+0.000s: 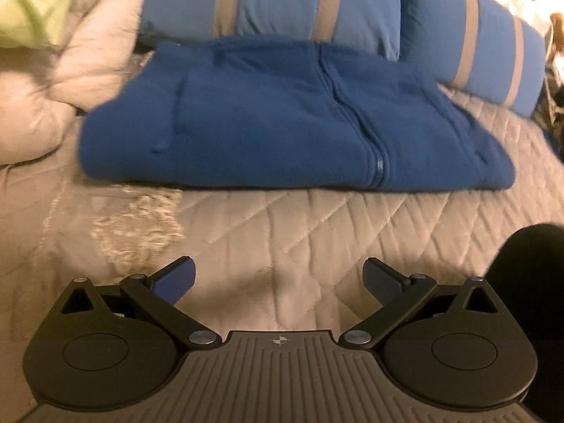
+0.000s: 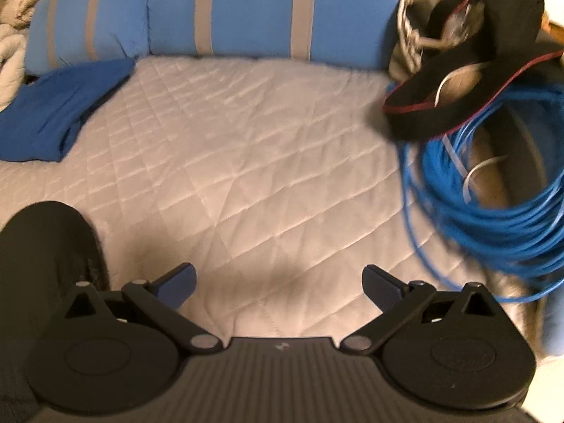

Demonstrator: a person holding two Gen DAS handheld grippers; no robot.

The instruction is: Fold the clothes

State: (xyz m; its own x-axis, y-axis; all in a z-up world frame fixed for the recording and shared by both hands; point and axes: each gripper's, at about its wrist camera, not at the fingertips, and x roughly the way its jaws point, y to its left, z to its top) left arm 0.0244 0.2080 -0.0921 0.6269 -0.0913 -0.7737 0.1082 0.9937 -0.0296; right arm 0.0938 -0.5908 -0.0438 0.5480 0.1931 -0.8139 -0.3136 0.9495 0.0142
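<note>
Ribbed grey plastic forms the body of the left gripper [image 1: 278, 282], whose black linkage arms end in blue textured pads; its jaws stand spread wide with nothing between them, hovering above the bed [image 1: 317, 225], a pale quilted cover stitched in diamond shapes. Straight ahead of these jaws, well apart from them, lies the blue fleece jacket [image 1: 282, 120], folded into a thick soft rectangle with its zipper running down the front and a rounded fold along the near edge. Beyond the jacket sit two blue pillows [image 1: 275, 0] with grey stripes, and to the left of it a puffy cream comforter [image 1: 70, 70] is bunched up. The right gripper [image 2: 278, 283] has the same build, and its jaws are likewise spread and empty over bare quilt. From this view the jacket shows only as a corner far ahead and to the left of the jaws. Ahead and to the right lies a loose coil of blue cable [image 2: 493, 194], with a black red-edged fabric item [image 2: 458, 98] resting on top of it.
</note>
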